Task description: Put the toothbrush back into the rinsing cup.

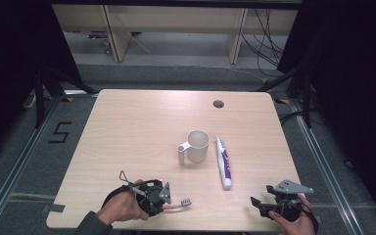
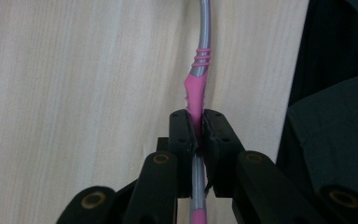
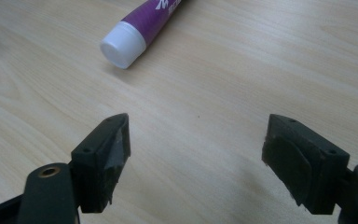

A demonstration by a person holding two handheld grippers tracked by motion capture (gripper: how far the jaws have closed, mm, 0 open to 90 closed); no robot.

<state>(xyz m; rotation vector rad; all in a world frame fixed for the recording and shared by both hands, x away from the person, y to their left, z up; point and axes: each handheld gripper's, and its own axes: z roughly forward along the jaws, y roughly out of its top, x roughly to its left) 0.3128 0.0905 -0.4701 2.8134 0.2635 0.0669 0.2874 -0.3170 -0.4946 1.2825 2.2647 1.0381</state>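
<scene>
A pink and grey toothbrush (image 1: 178, 204) lies low over the table's front edge, its bristles pointing right. My left gripper (image 1: 162, 199) is shut on its handle; in the left gripper view the pads pinch the pink grip of the toothbrush (image 2: 196, 91). A white cup (image 1: 196, 146) with a handle stands at the table's middle. Right of it lies a white and purple toothpaste tube (image 1: 223, 162), cap toward me. My right gripper (image 1: 255, 202) rests at the front right, open, with nothing between its fingers (image 3: 106, 154). The toothpaste tube's cap (image 3: 121, 45) shows ahead of it.
The wooden table (image 1: 137, 122) has a round cable hole (image 1: 219, 104) near its far edge. Dark floor, black frame legs and cables surround it. The person's dark sleeve (image 2: 335, 140) lies at the right of the left gripper view.
</scene>
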